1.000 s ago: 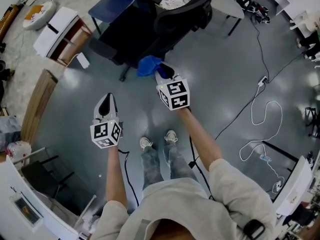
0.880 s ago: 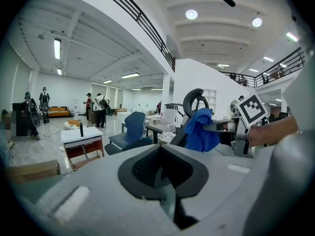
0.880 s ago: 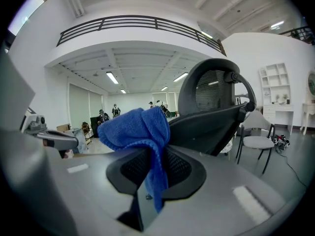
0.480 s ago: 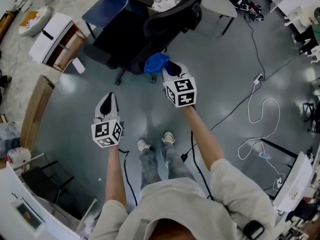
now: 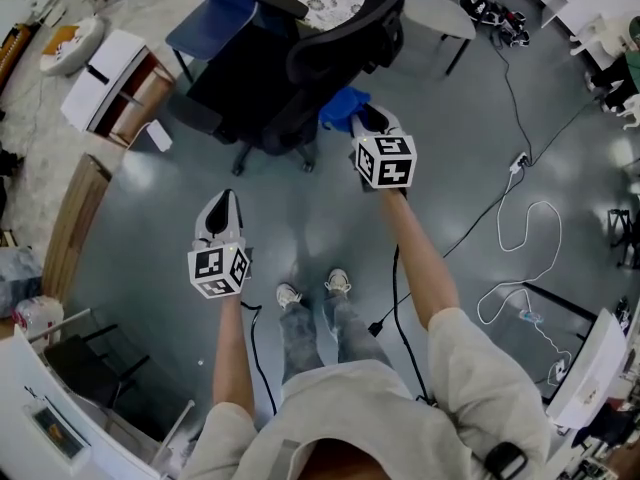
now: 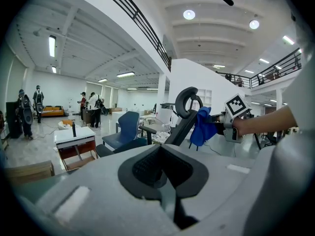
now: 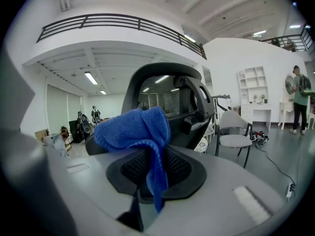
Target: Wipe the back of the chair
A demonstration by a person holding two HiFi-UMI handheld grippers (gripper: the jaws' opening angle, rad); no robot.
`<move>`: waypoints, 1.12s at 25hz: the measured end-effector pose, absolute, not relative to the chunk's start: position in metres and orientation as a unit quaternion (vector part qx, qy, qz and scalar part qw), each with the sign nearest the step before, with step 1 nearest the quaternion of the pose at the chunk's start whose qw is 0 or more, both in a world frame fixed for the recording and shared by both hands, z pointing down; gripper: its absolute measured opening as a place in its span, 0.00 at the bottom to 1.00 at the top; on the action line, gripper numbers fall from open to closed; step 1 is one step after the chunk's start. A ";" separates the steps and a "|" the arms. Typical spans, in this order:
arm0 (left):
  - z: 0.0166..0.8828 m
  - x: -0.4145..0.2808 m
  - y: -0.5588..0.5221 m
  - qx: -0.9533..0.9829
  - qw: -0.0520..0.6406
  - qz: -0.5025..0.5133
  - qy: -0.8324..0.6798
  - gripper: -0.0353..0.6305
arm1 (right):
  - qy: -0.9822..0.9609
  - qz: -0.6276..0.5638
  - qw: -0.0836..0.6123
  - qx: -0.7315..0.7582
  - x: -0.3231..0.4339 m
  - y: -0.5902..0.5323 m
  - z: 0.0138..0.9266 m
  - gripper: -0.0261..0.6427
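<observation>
A black office chair [image 5: 330,28] stands ahead of me, its curved back [image 7: 167,102] turned my way. My right gripper [image 5: 366,120] is shut on a blue cloth [image 5: 343,107] and holds it right at the chair back's lower edge. In the right gripper view the cloth [image 7: 138,132] bunches over the jaws with the back just behind it. In the left gripper view the cloth [image 6: 203,127] hangs beside the chair back [image 6: 184,113]. My left gripper [image 5: 219,213] hangs lower left over the floor, shut and holding nothing.
A blue chair [image 5: 215,13] and a white-topped cabinet [image 5: 112,68] stand left of the office chair. A grey chair [image 5: 445,13] is behind at right. Cables [image 5: 525,218] run over the floor on the right. My feet [image 5: 312,288] are below the grippers.
My right gripper has carried the blue cloth up and to the right, closer to the chair back. The left gripper has barely shifted.
</observation>
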State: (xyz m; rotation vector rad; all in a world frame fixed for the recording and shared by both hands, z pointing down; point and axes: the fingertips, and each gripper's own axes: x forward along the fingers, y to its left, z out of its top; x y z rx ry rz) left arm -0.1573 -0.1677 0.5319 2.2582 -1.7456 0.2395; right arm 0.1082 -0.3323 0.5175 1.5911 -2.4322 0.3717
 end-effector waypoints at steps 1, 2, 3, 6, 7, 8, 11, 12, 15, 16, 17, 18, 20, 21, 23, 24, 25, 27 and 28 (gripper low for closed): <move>0.533 -0.157 -0.167 0.781 0.138 0.084 -0.604 0.06 | -0.822 0.127 0.106 0.544 0.113 -0.338 0.518 0.14; 0.533 -0.158 -0.167 0.780 0.139 0.085 -0.604 0.06 | -0.819 0.128 0.107 0.549 0.118 -0.344 0.518 0.14; 0.534 -0.158 -0.166 0.780 0.140 0.086 -0.604 0.06 | -0.816 0.129 0.108 0.553 0.122 -0.350 0.518 0.14; 0.532 -0.158 -0.164 0.777 0.148 0.087 -0.605 0.06 | -0.812 0.131 0.111 0.558 0.130 -0.363 0.516 0.14; 0.532 -0.159 -0.163 0.777 0.148 0.087 -0.605 0.06 | -0.812 0.129 0.111 0.558 0.132 -0.366 0.515 0.14; 0.532 -0.158 -0.162 0.778 0.147 0.088 -0.605 0.06 | -0.812 0.127 0.113 0.558 0.133 -0.369 0.514 0.14; 0.531 -0.159 -0.161 0.779 0.143 0.090 -0.604 0.06 | -0.809 0.127 0.117 0.562 0.141 -0.375 0.517 0.14; 0.530 -0.160 -0.161 0.779 0.143 0.090 -0.604 0.06 | -0.806 0.129 0.117 0.565 0.144 -0.377 0.518 0.14; 0.529 -0.163 -0.160 0.778 0.143 0.091 -0.605 0.06 | -0.804 0.131 0.114 0.569 0.144 -0.376 0.515 0.14; 0.529 -0.163 -0.159 0.778 0.144 0.091 -0.605 0.06 | -0.805 0.130 0.112 0.568 0.143 -0.372 0.515 0.14; 0.530 -0.163 -0.158 0.778 0.144 0.091 -0.605 0.06 | -0.805 0.130 0.110 0.568 0.141 -0.368 0.515 0.14; 0.531 -0.163 -0.158 0.778 0.145 0.091 -0.604 0.06 | -0.806 0.129 0.110 0.567 0.140 -0.363 0.516 0.14; 0.531 -0.160 -0.158 0.780 0.145 0.090 -0.602 0.06 | -0.807 0.127 0.108 0.567 0.138 -0.351 0.518 0.14; 0.531 -0.160 -0.158 0.781 0.146 0.090 -0.601 0.06 | -0.807 0.127 0.106 0.567 0.137 -0.345 0.520 0.14; 0.532 -0.158 -0.157 0.782 0.147 0.090 -0.599 0.06 | -0.809 0.127 0.100 0.565 0.133 -0.330 0.523 0.14; 0.533 -0.157 -0.156 0.783 0.147 0.090 -0.598 0.06 | -0.811 0.127 0.100 0.562 0.131 -0.323 0.526 0.14; 0.534 -0.155 -0.155 0.783 0.148 0.090 -0.597 0.06 | -0.813 0.128 0.100 0.559 0.128 -0.316 0.528 0.14; 0.535 -0.153 -0.154 0.784 0.149 0.091 -0.595 0.06 | -0.816 0.130 0.097 0.554 0.120 -0.302 0.530 0.14; 0.536 -0.152 -0.154 0.785 0.149 0.092 -0.594 0.06 | -0.819 0.131 0.097 0.550 0.115 -0.295 0.532 0.14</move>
